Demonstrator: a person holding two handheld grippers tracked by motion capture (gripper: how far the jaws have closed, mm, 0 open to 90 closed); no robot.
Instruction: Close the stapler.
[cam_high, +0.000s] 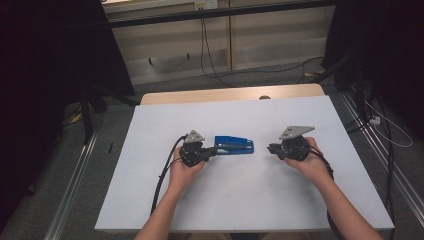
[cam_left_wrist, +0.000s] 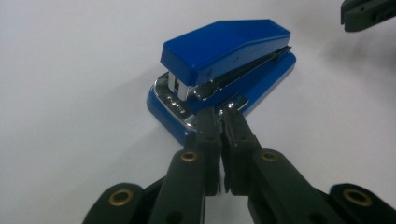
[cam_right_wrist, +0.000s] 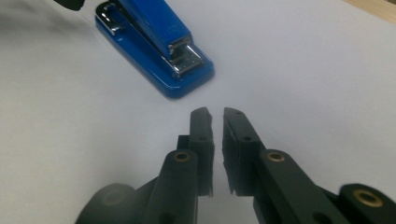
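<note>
A blue stapler (cam_high: 234, 145) lies flat on the white table top (cam_high: 250, 200), between my two grippers. In the left gripper view, the stapler (cam_left_wrist: 224, 60) shows its hinged rear end, and my left gripper (cam_left_wrist: 221, 112) has its tips right at the rear of the base. Its jaws stand a narrow slit apart with nothing between them. In the high view, the left gripper (cam_high: 212, 151) sits at the stapler's left end. My right gripper (cam_high: 271, 149) rests a short way off the right end. It points at the stapler's (cam_right_wrist: 154, 42) front, and this gripper (cam_right_wrist: 216, 113) is also barely open and holds nothing.
A wooden table edge (cam_high: 230, 94) shows beyond the white top. Black cables (cam_high: 210, 55) hang and run over the grey floor behind. Metal floor rails (cam_high: 75, 185) flank the table on both sides. Dark curtains stand at the left and right.
</note>
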